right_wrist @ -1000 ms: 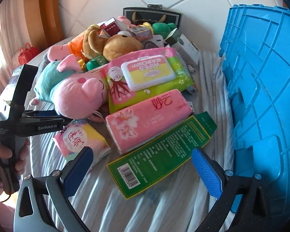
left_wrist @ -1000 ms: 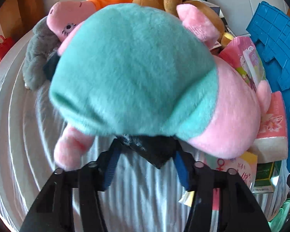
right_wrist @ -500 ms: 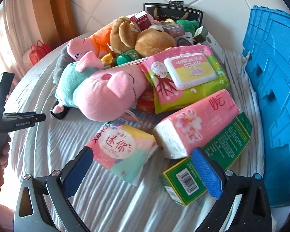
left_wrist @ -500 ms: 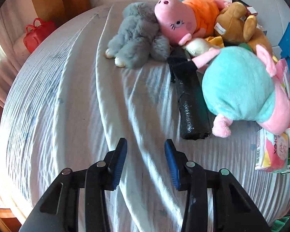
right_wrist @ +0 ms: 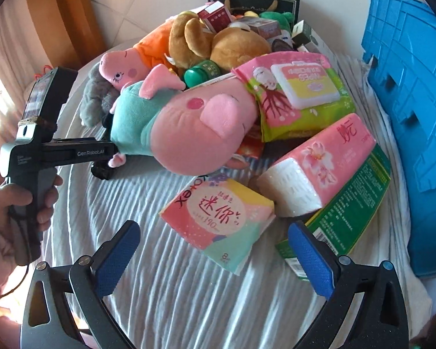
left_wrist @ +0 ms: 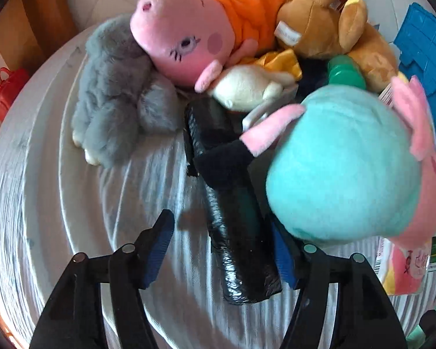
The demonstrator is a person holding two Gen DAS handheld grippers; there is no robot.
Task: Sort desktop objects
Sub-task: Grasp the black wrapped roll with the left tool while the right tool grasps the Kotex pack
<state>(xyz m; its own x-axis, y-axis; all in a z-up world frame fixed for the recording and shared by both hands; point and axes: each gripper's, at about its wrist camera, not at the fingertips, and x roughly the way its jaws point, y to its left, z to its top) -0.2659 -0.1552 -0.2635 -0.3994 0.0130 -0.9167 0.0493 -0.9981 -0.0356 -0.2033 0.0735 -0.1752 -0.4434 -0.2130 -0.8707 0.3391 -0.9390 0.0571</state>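
Plush pig in teal (left_wrist: 346, 168), which my left tool (left_wrist: 222, 250) gripped a second ago, lies released just ahead on the table (left_wrist: 43, 189). Both tools gape empty; left now straddles a black roll (left_wrist: 235, 232), likely next.

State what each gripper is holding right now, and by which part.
Nothing is held. The left gripper is open, its fingers straddling the black roll; the right gripper is open above the tissue pack.
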